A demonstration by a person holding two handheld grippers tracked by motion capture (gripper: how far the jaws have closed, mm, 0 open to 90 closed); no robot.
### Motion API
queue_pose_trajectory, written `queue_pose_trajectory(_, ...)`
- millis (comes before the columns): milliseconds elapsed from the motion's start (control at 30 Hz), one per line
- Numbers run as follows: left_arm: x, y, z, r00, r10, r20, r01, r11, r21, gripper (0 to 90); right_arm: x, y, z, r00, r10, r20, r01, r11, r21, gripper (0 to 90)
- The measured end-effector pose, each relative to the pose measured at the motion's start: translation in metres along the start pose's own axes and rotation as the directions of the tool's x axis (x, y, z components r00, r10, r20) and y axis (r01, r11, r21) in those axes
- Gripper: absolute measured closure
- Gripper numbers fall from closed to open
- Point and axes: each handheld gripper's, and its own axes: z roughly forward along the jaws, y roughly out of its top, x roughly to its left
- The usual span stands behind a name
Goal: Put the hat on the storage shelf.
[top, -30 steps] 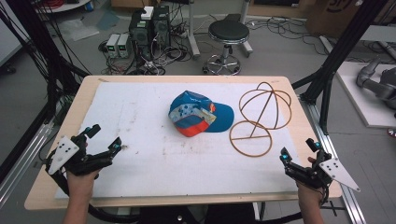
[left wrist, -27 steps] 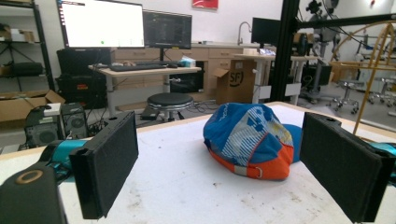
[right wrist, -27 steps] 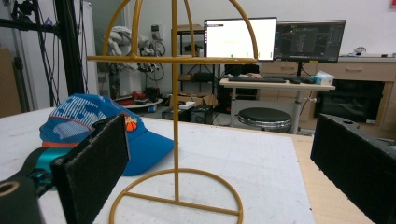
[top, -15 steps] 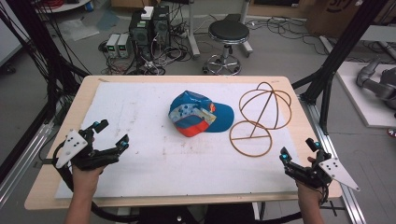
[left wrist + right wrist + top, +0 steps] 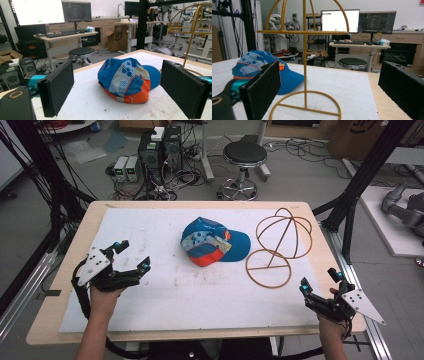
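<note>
A blue, white and orange baseball cap [image 5: 212,241] lies on the white mat near the table's middle, its brim pointing right. To its right stands a golden wire hat stand [image 5: 278,243] with a ring base and a domed top. My left gripper [image 5: 132,256] hovers open over the mat's left side, aimed at the cap [image 5: 126,79], with nothing between its jaws. Near the front right corner my right gripper [image 5: 320,280] is open and empty, facing the hat stand [image 5: 305,62] with the cap [image 5: 265,67] behind it to the left.
The white mat [image 5: 165,295] covers most of the wooden table [image 5: 50,320]. A black stool [image 5: 243,160] and electronics boxes [image 5: 150,155] stand on the floor beyond the far edge. Black frame posts [image 5: 360,185] rise at the table's right.
My left gripper has moved right and forward over the mat toward the cap. The right gripper, the cap and the stand have stayed where they were.
</note>
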Motion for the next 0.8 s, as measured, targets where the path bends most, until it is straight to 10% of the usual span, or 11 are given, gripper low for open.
queue_pose_trajectory(800,-0.011,0.007,0.097,0.9972,0.001,0.074,-0.007,0.9966,0.082,13.0,-0.002,-0.001,0.001,1.0,-0.002,0.002,0.002,1.0,0.002,4.1)
